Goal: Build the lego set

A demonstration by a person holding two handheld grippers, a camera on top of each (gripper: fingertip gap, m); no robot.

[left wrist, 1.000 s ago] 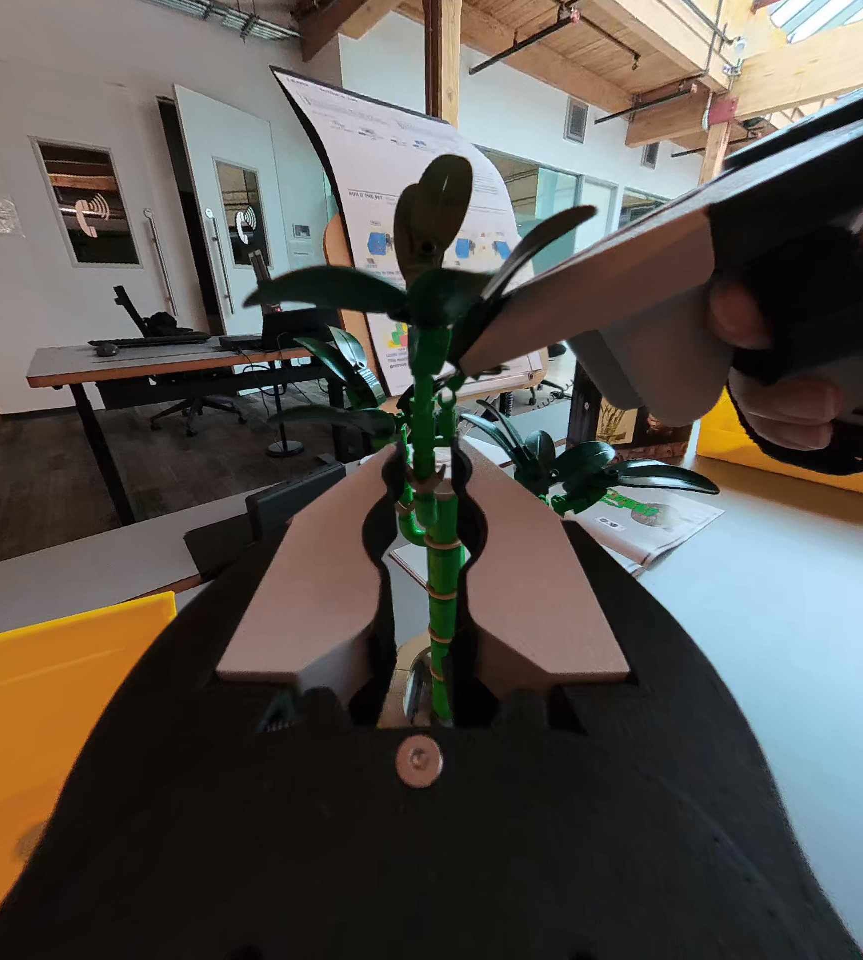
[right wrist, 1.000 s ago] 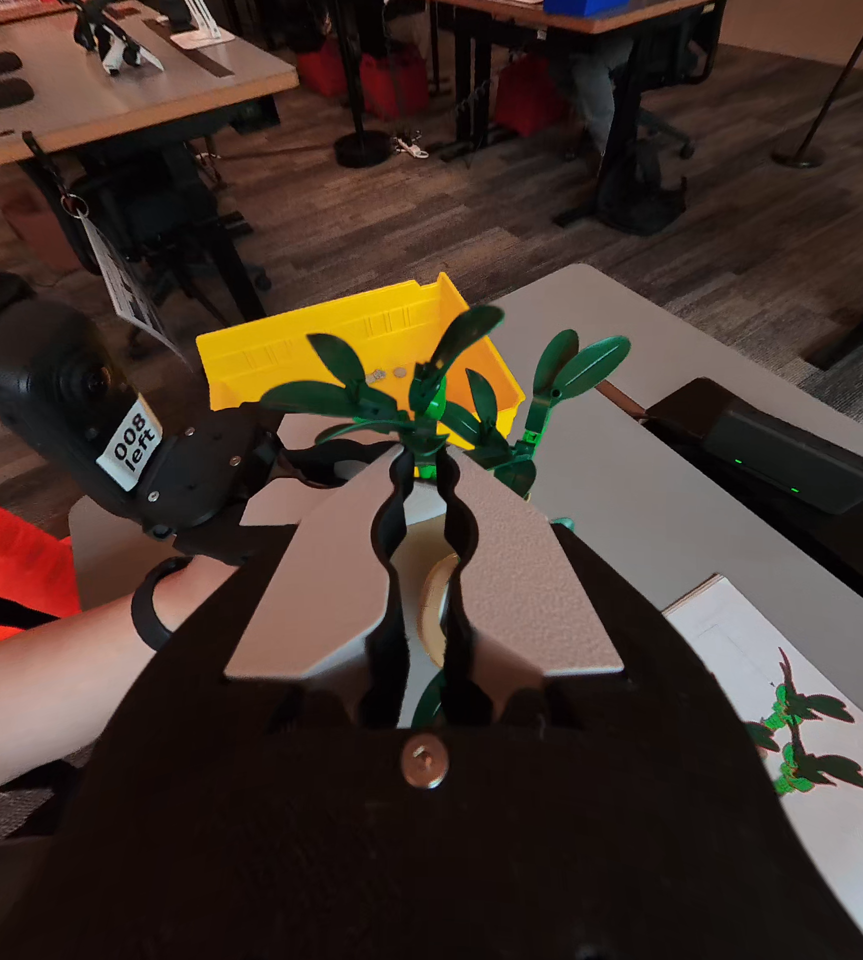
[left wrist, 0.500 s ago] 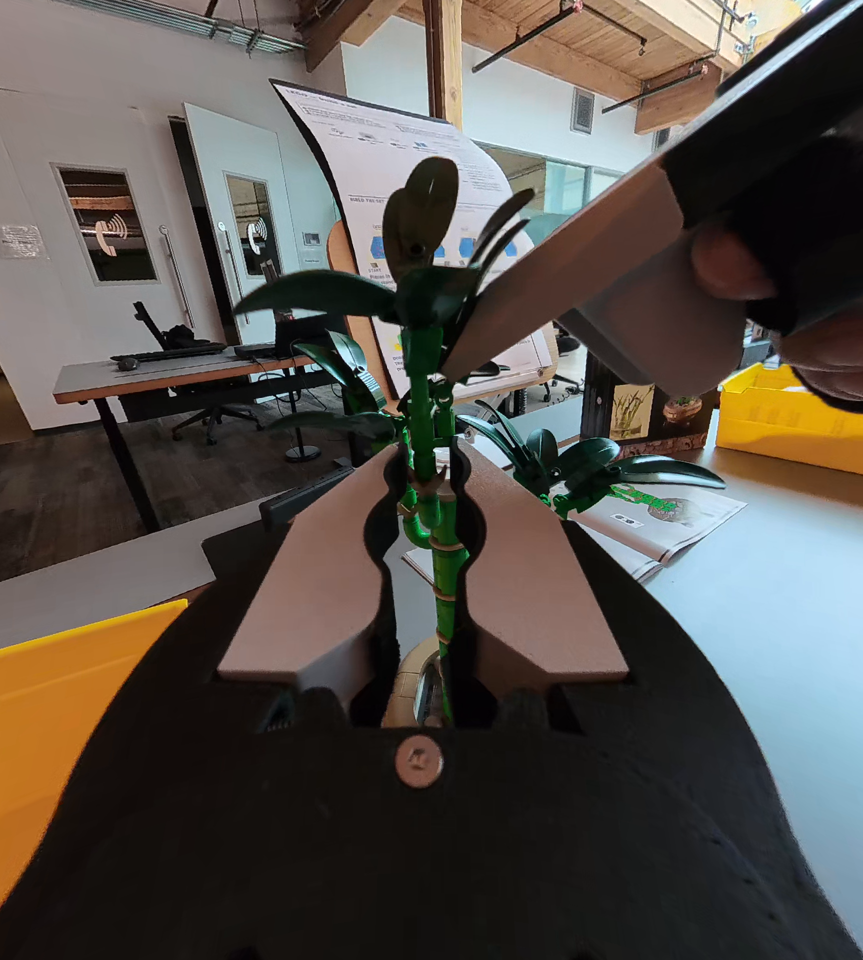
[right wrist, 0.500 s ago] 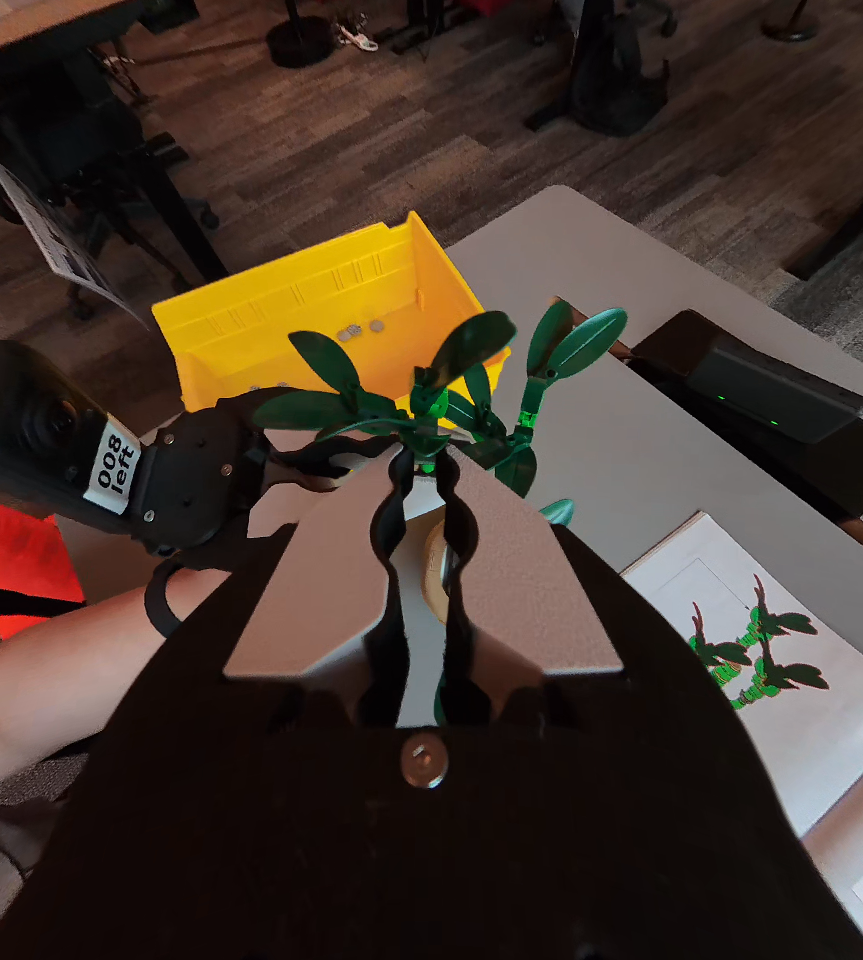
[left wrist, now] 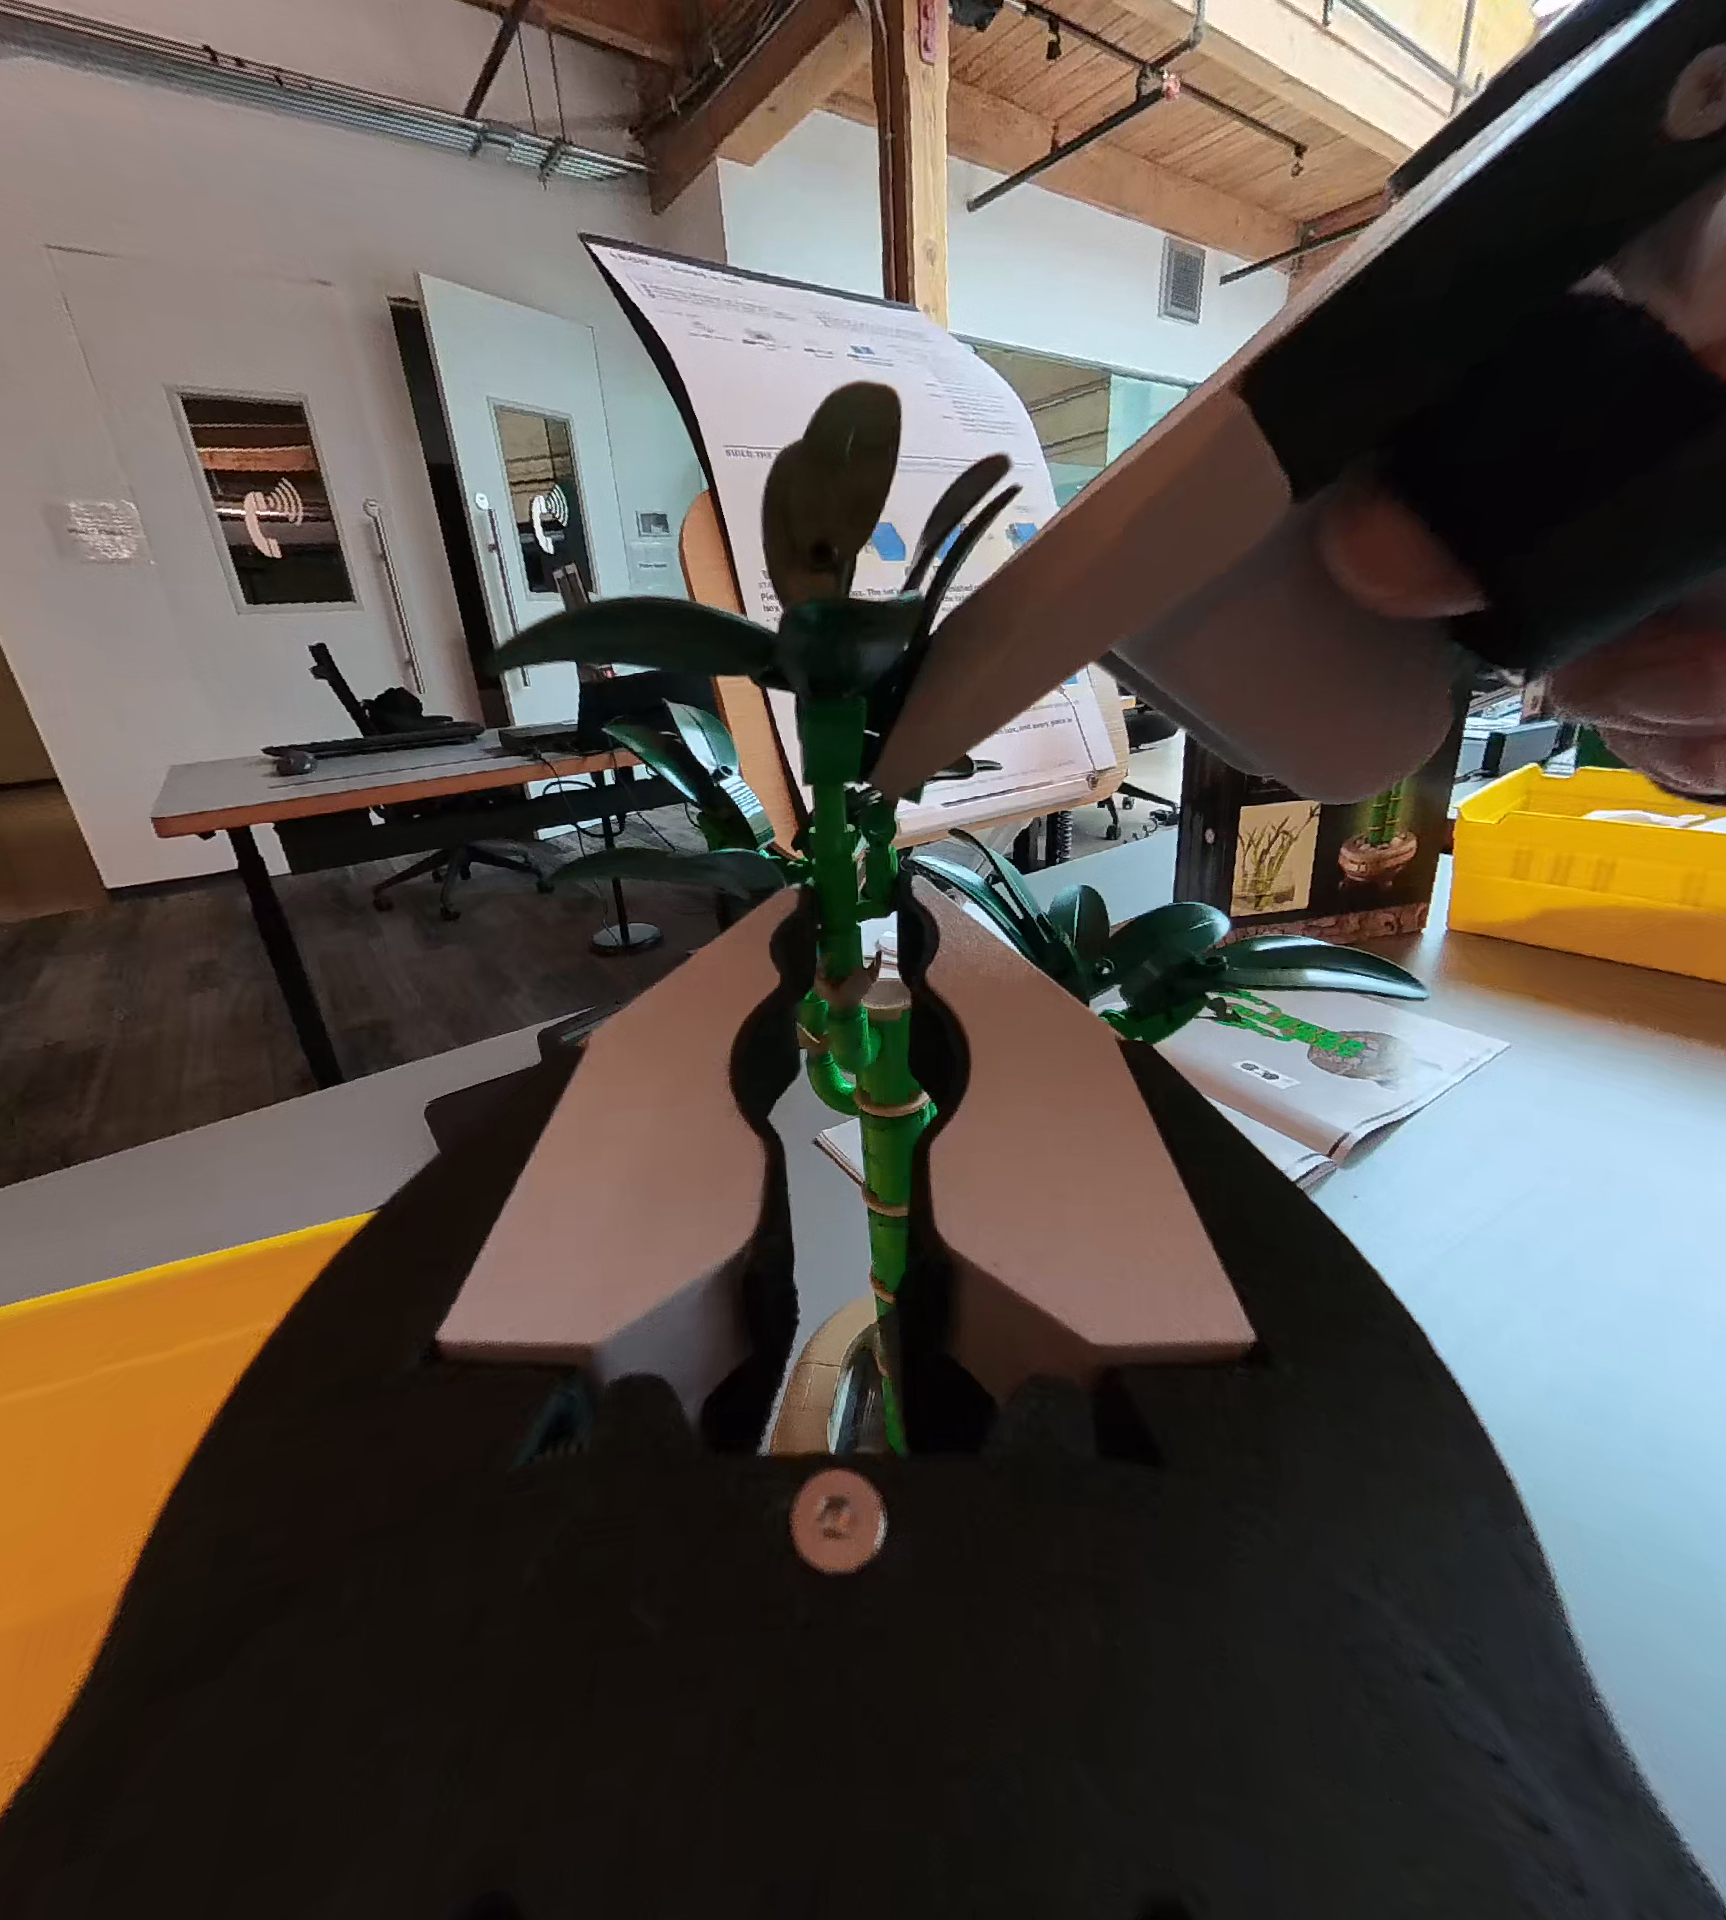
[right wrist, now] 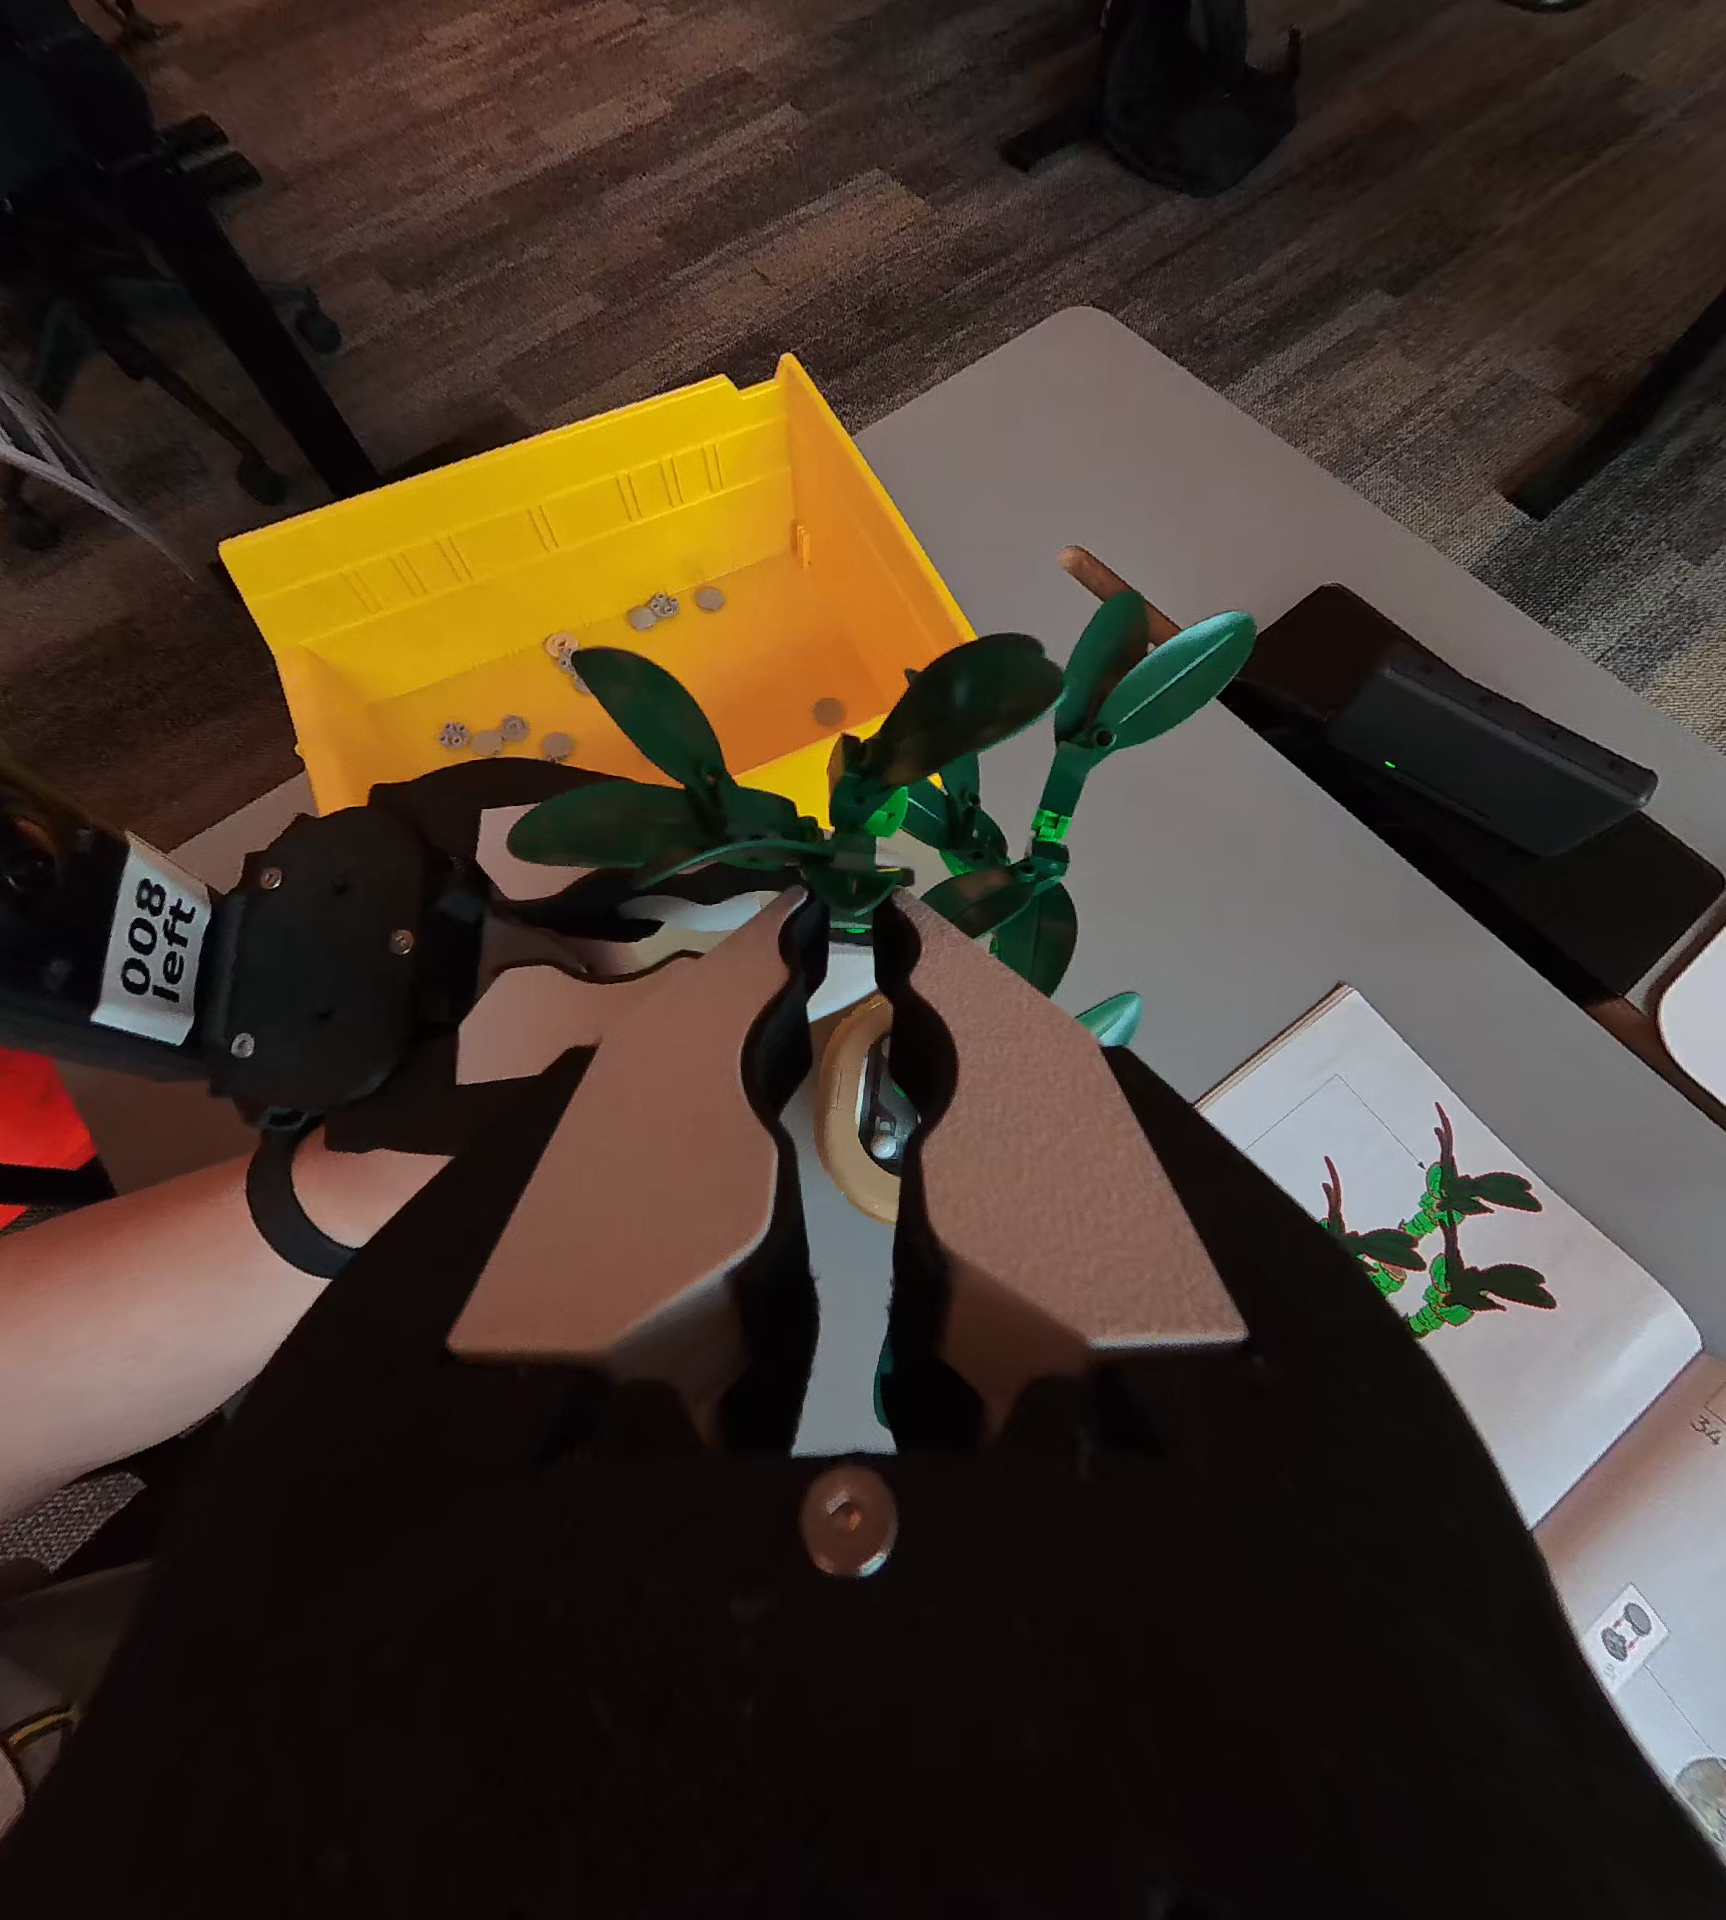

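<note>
A green bamboo stalk (left wrist: 880, 1143) with dark green leaves (left wrist: 630, 639) stands in a tan pot (right wrist: 854, 1132) on the grey table (left wrist: 1565, 1299). My left gripper (left wrist: 854, 914) is shut on the stalk's lower stem. My right gripper (right wrist: 843, 902) reaches down from above and is shut on the leafy top of the same stalk (right wrist: 838, 831). In the left wrist view its finger (left wrist: 1046, 623) comes in from the upper right to the leaf cluster. A second, shorter leafy stalk (right wrist: 1067, 769) stands just behind.
A yellow bin (right wrist: 568, 540) holding several small grey round pieces sits behind the plant. An open instruction booklet (right wrist: 1461, 1247) lies to the right. A black device (right wrist: 1493, 748), the set's box (left wrist: 1316, 852) and another yellow bin (left wrist: 1628, 883) stand farther off. From either gripper's tips it is about 35 centimetres to the black device (right wrist: 1493, 748).
Both grippers keep their hold on the stalk. The right gripper has tilted to look more steeply down, and more of the bin and booklet shows.
</note>
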